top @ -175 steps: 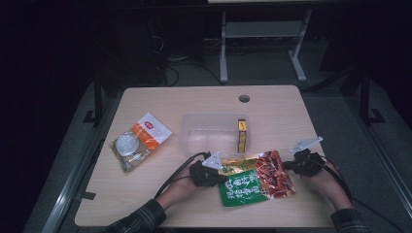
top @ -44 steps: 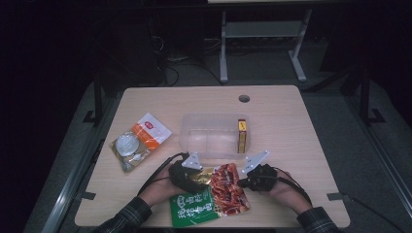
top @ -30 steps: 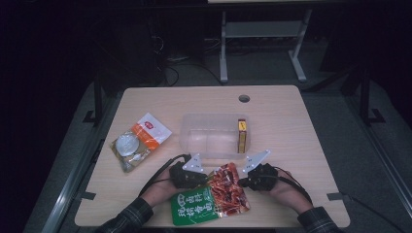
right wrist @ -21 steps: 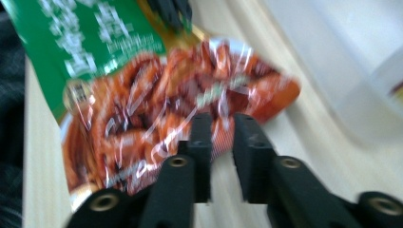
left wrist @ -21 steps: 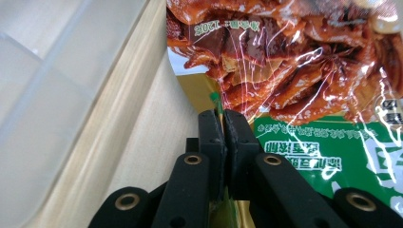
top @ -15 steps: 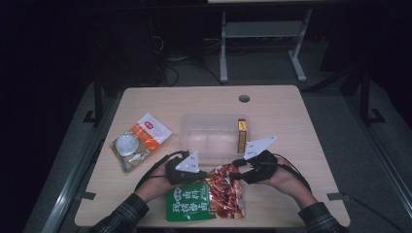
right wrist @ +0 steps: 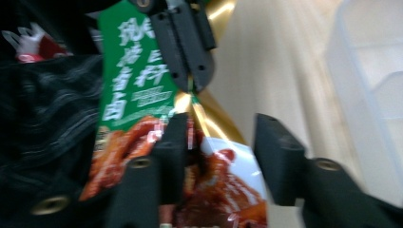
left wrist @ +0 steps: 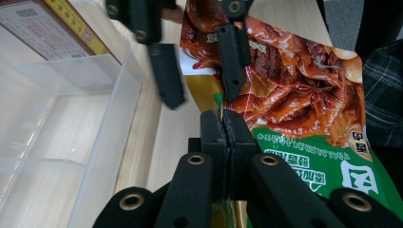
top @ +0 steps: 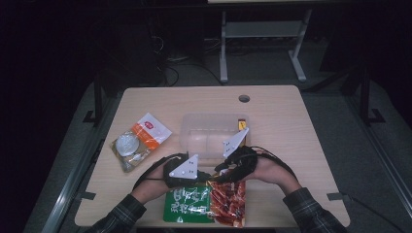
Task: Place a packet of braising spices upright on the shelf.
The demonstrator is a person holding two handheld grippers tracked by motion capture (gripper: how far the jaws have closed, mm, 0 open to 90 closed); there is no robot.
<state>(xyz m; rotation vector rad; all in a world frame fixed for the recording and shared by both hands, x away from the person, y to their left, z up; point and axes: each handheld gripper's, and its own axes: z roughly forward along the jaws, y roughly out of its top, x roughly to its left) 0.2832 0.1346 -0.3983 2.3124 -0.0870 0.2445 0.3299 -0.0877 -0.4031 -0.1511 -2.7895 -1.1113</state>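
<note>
A green and red snack bag [top: 194, 204] hangs toward the table's near edge. My left gripper [top: 206, 175] is shut on its gold top edge; in the left gripper view the jaws [left wrist: 222, 118] meet on the bag [left wrist: 294, 95]. My right gripper [top: 226, 171] is just right of it, in front of the clear container [top: 214, 118]. Its jaws [right wrist: 223, 142] stand apart and have just been closing a little. The bag's edge [right wrist: 204, 121] lies between them beside one finger [right wrist: 173, 142], unpressed. The left gripper's tips [right wrist: 197, 85] show beyond.
The clear container holds a yellow box [top: 241, 125] at its right end. An orange and white packet [top: 150, 131] with a round lidded cup [top: 127, 144] lies at the left. A cable hole [top: 244, 98] sits near the far edge.
Both hands rose and moved toward the container with the bag. The right gripper let go of the bag's top and shifted toward the container; the bag now hangs from the left gripper.
</note>
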